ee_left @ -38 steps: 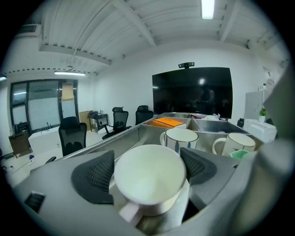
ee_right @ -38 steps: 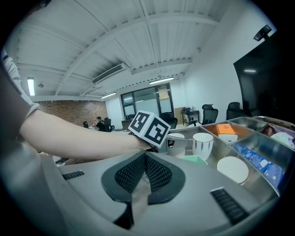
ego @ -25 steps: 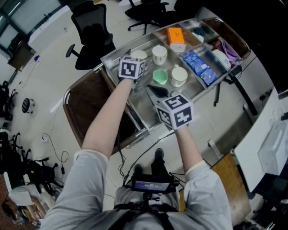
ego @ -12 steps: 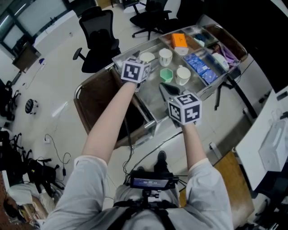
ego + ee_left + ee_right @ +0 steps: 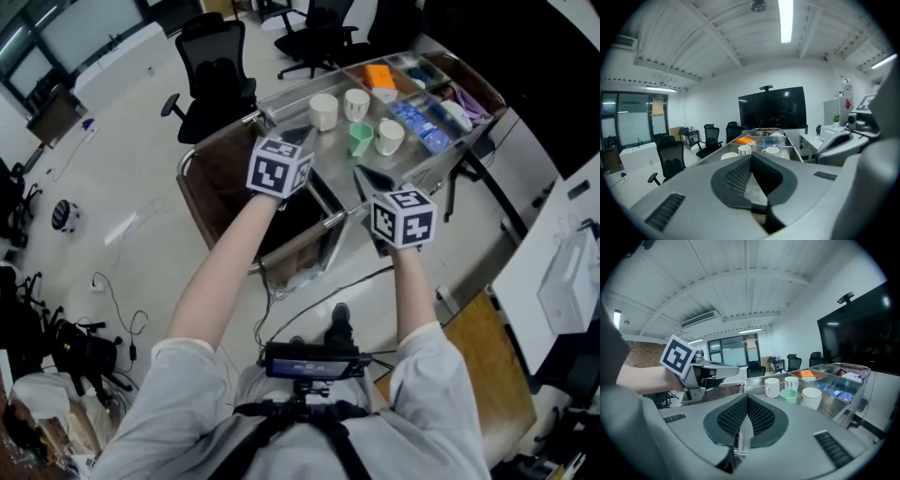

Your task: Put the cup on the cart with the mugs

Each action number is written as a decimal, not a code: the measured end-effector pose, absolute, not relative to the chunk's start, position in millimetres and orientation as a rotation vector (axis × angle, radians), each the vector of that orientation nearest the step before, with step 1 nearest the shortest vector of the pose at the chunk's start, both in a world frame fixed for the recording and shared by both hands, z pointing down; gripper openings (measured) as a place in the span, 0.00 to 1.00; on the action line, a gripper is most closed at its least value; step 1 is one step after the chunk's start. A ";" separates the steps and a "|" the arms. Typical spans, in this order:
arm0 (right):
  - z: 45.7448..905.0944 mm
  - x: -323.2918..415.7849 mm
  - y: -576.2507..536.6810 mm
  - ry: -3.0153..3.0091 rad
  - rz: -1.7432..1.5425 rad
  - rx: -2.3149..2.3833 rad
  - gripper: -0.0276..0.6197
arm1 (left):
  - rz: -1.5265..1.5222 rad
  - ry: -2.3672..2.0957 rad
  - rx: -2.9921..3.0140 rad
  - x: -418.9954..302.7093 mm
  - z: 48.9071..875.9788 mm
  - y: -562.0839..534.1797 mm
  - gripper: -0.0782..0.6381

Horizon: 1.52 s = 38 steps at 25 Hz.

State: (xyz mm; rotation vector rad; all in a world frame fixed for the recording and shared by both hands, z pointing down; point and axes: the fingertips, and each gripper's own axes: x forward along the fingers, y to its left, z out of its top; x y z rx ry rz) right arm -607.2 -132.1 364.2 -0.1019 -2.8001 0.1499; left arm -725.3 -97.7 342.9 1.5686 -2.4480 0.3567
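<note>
As the cup point(image 5: 361, 139) already stands among the mugs point(image 5: 323, 111) on the cart point(image 5: 332, 142), left tongs point(image 5: 751, 159) and right tongs point(image 5: 747, 401) (both shut, empty) hover clear.

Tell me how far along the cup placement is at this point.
Done: the green cup stands on the cart among the three white mugs. In hand: nothing; the left gripper and right gripper are both shut and empty, short of the cart. Left: apparently nothing, judging by these views.
</note>
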 end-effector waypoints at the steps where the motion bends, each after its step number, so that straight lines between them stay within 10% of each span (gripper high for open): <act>1: 364.8 -600.2 -127.3 -2.803 0.151 -0.089 0.04 | 0.360 -2.448 1.571 -717.6 344.0 -86.4 0.11; 38: 473.0 -310.7 -68.2 -2.763 0.251 0.031 0.04 | 0.147 -2.567 1.183 -453.1 456.9 187.3 0.11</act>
